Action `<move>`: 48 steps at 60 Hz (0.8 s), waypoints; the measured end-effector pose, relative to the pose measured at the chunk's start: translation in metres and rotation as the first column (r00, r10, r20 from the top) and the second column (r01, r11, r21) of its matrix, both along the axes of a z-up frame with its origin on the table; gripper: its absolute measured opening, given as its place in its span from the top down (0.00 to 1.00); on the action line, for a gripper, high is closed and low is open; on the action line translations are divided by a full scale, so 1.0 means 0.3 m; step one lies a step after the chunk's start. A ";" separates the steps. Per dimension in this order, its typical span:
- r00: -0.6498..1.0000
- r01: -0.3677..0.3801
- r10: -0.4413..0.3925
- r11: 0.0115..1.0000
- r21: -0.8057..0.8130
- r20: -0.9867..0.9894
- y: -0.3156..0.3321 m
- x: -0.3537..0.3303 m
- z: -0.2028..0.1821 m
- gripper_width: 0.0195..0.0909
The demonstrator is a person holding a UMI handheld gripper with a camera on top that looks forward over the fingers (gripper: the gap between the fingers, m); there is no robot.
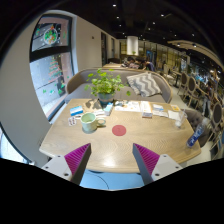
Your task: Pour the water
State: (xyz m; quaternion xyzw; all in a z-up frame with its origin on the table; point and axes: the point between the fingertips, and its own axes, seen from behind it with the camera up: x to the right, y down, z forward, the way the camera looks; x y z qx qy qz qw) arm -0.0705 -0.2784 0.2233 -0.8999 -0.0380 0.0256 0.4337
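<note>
Holding the tongs (111, 160) spread wide and empty over the near edge of the counter (110, 150), pads (76, 156) well apart, nothing between them

Left to right: we see a greenish cup (89, 122) ahead-left of the tongs, a potted plant (104, 86) just behind it, a red round coaster (119, 130) near centre and just ahead of the tongs, then papers (150, 108) and what looks like a blue bottle (197, 133) at the far right edge, too small to be sure

Key relation: cup sits ahead and left of the left finger, upright, axis vertical. We judge that if the bottle is the water source it lies well right, so we'd swing right first, then bring it back left to the cup. Nothing grabbed yet, task not started
</note>
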 end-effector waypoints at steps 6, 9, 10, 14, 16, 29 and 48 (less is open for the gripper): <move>0.999 0.042 -0.043 0.999 0.014 0.028 0.006 0.117 -0.010 0.08; 0.997 0.067 -0.067 0.998 0.010 0.037 0.001 0.195 -0.024 0.07; 0.996 0.075 -0.075 0.997 0.009 0.039 -0.001 0.223 -0.030 0.07; 0.994 0.102 -0.103 0.995 0.015 0.041 -0.006 0.338 -0.050 0.07; 0.993 0.113 -0.114 0.993 0.016 0.043 -0.010 0.400 -0.065 0.07; 0.980 0.178 -0.180 0.984 0.032 0.086 -0.017 0.890 -0.197 0.07; 0.965 0.259 -0.261 0.964 0.062 0.024 0.096 1.561 -0.405 0.07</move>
